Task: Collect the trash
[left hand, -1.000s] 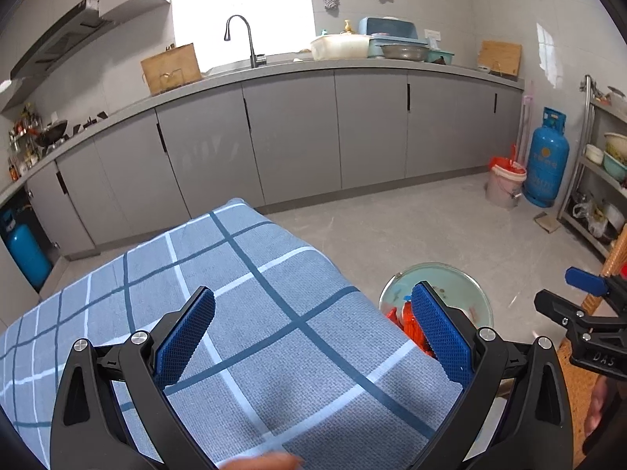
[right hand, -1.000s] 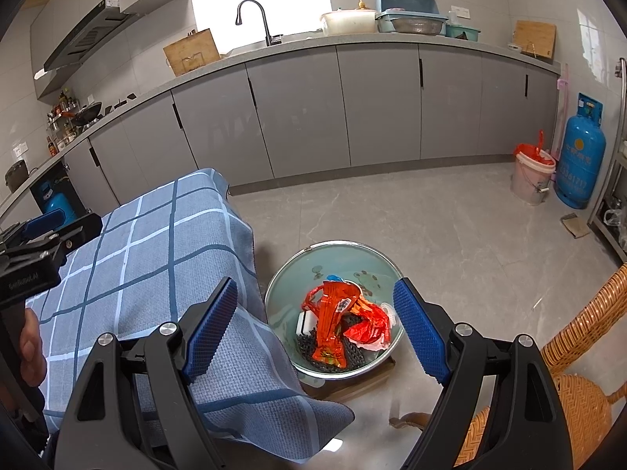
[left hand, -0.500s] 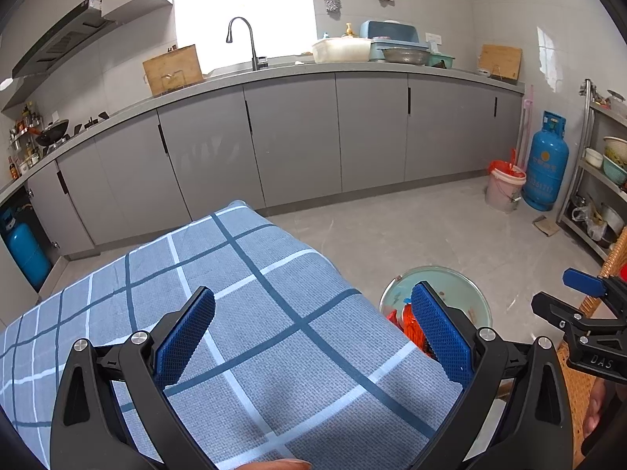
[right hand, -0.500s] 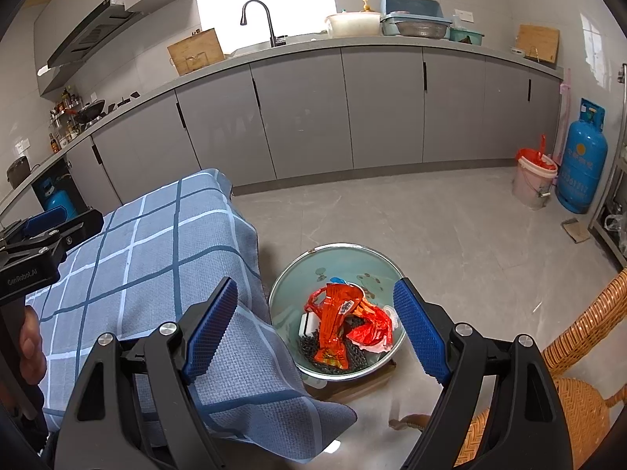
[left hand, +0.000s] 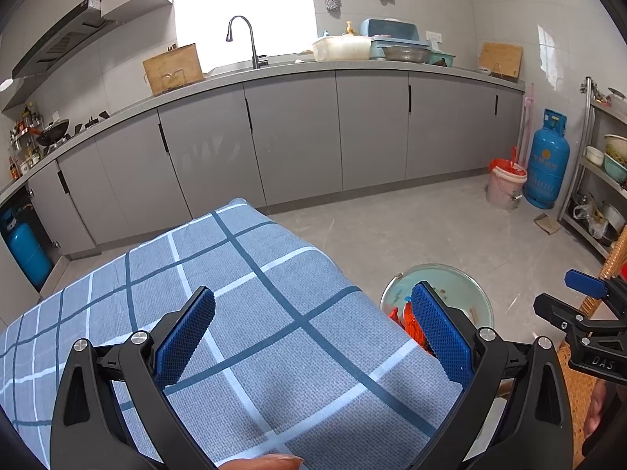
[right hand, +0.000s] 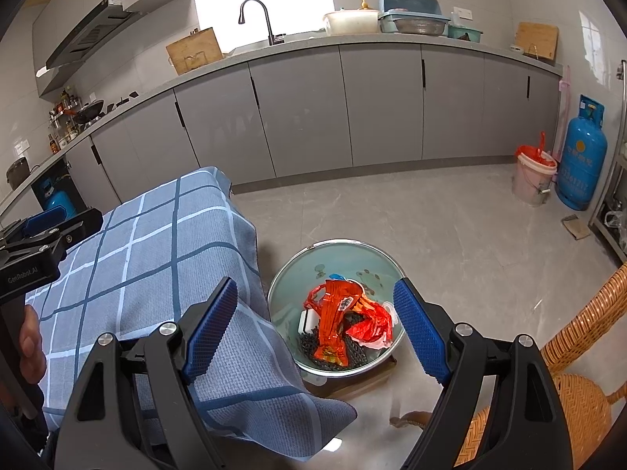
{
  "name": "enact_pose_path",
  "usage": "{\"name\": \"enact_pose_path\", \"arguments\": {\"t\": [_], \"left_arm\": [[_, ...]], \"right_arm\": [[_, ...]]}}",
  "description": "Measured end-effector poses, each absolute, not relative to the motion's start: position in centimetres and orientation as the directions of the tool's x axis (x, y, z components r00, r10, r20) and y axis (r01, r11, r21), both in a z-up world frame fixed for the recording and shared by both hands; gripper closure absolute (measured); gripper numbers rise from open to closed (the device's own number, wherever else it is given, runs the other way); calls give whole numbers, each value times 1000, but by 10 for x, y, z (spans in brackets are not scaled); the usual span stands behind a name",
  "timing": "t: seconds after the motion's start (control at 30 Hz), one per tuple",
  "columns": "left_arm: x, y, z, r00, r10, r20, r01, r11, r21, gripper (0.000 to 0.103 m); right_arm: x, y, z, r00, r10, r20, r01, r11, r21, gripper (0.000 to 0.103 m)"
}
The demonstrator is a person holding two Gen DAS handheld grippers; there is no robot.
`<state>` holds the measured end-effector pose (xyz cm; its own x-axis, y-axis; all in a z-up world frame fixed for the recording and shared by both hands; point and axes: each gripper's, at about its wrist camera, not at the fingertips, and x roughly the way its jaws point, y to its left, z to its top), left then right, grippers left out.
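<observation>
A pale green bin (right hand: 345, 252) stands on the floor beside the table; it holds red snack wrappers (right hand: 339, 321), a white item and dark bits. In the left wrist view the bin (left hand: 462, 286) shows partly behind the right finger. My right gripper (right hand: 315, 309) is open and empty, held above the bin and the table corner. My left gripper (left hand: 311, 325) is open and empty above the blue checked tablecloth (left hand: 243, 313). The cloth (right hand: 149, 254) shows no trash on it.
A wicker chair (right hand: 580, 372) stands at the right of the bin. Grey kitchen cabinets (left hand: 298, 133) run along the back. A blue gas cylinder (left hand: 546, 160) and a pink bucket (left hand: 503, 190) stand at the far right, next to a metal shelf (left hand: 603, 180).
Both grippers have drifted slightly; the views shift a little. Both stay open and empty. The trash in the bin has not moved.
</observation>
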<state>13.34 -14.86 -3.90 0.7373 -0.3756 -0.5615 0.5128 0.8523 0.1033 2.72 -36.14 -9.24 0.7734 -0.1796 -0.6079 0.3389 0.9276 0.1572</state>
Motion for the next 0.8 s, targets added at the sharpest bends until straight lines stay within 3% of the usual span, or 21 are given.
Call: {"name": "enact_pose_path", "arguments": {"t": [0.23, 0.5, 0.8], "left_arm": [[135, -144, -41, 743, -364, -562, 494, 865, 93, 4], [128, -115, -38, 764, -318, -562, 421, 905, 60, 4], [102, -78, -24, 813, -260, -520, 338, 939, 59, 4]], "right_arm": [[22, -349, -82, 797, -192, -572, 330, 932, 147, 22], [14, -291, -46, 867, -250, -431, 297, 954, 44, 15], [-6, -251, -24, 914, -221, -340, 233, 972, -3, 10]]}}
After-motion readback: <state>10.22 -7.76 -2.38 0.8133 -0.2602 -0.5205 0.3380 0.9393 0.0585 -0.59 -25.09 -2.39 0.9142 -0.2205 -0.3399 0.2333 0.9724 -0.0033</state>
